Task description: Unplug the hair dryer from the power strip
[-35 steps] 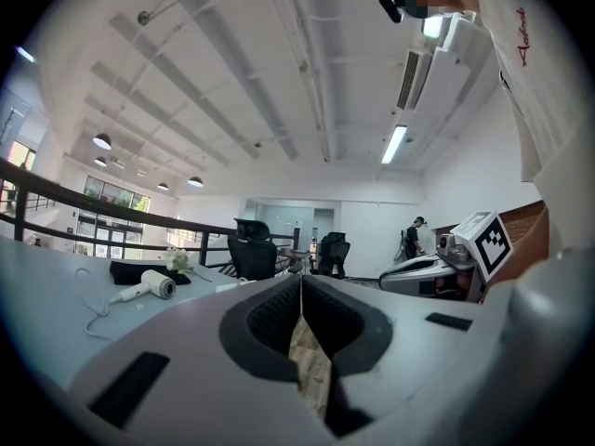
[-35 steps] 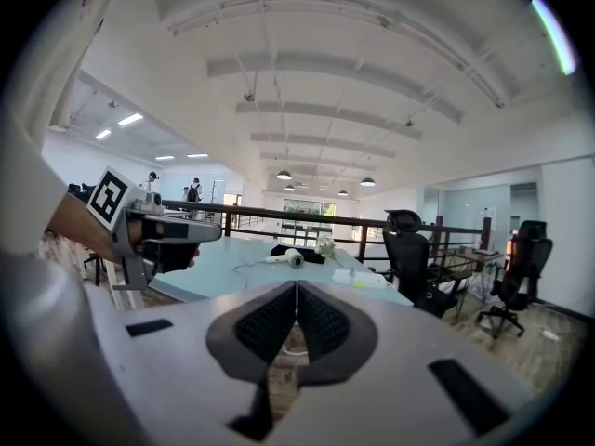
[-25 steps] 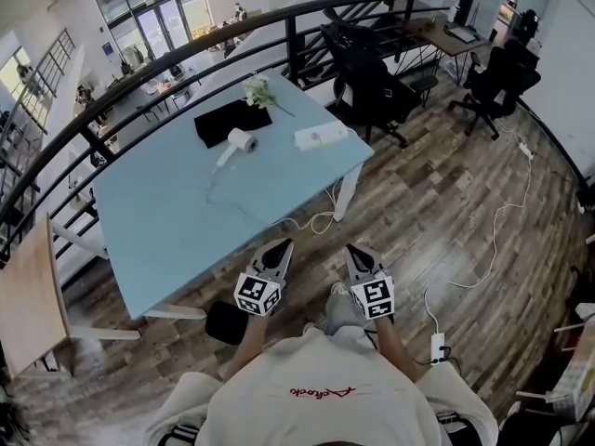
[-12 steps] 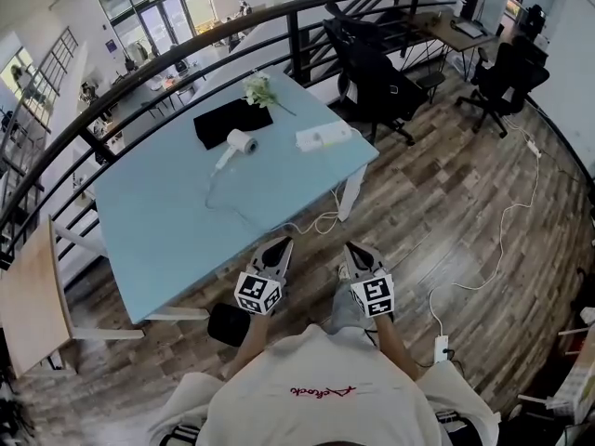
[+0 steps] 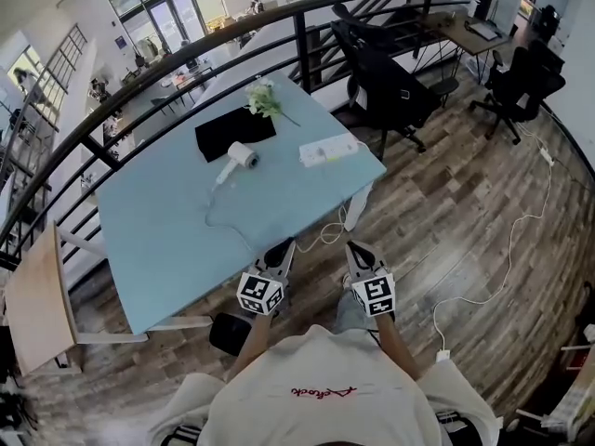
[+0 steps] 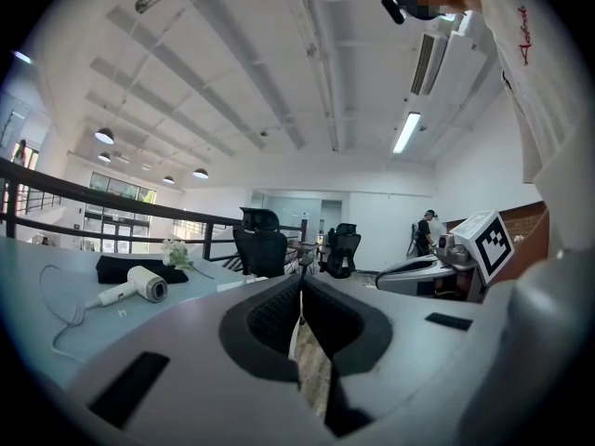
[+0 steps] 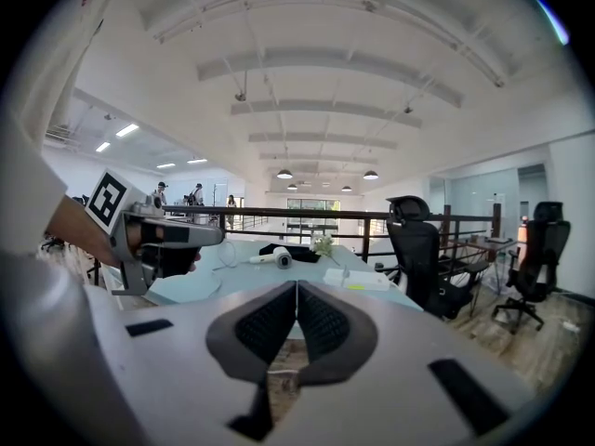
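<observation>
Both claws are clamped fully shut with nothing between their pads: the left gripper [image 5: 282,249] and the right gripper [image 5: 357,251] are held side by side, pointing at the light blue rectangular table [image 5: 158,230]. Well ahead of the right claw lies the long white plastic power strip [image 5: 328,149]. Well ahead and to the left of the left claw lies the white cylindrical hair dryer [image 5: 240,156], its thin white cord [image 5: 216,214] trailing back towards the claws. For a clean approach, I judge the jaws should open before reaching the strip. One claw should then pin the strip while the other takes the plug body, not the cord. The plug is too small to make out. Against the earlier frame, the table edge has come up to the claw tips, where bare floor lay between, and both claws have stayed shut
</observation>
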Tool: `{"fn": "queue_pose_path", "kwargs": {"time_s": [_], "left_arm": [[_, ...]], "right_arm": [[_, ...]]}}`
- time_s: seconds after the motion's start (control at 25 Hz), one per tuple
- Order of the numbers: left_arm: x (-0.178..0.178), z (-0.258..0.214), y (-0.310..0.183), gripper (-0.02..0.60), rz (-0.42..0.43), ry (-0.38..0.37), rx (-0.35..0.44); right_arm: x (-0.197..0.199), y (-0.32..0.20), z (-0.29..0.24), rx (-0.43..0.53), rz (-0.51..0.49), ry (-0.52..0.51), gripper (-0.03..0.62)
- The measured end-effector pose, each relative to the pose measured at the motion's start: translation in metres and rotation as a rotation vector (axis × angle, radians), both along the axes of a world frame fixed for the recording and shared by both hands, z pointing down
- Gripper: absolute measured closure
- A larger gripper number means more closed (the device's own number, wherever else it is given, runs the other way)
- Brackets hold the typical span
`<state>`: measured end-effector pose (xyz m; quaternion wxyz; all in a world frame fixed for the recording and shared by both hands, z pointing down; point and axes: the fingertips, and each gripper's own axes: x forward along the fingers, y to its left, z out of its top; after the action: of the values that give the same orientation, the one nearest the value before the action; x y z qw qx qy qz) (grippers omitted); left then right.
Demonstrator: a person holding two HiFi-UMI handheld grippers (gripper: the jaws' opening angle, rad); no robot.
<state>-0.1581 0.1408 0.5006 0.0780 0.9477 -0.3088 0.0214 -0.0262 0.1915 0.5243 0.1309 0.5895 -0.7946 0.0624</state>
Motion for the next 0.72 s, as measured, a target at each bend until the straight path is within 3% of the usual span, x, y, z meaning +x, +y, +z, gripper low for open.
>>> {"fn": "queue_pose_path", "kwargs": {"time_s": [0.72], "left_arm": [[0.075,-0.017,-0.120,0.568,-0.140,-0.042,-0.007]], "right_arm": [[0.086,-0.133,-0.017,0.000,-0.139,-0.025,0.576]]}}
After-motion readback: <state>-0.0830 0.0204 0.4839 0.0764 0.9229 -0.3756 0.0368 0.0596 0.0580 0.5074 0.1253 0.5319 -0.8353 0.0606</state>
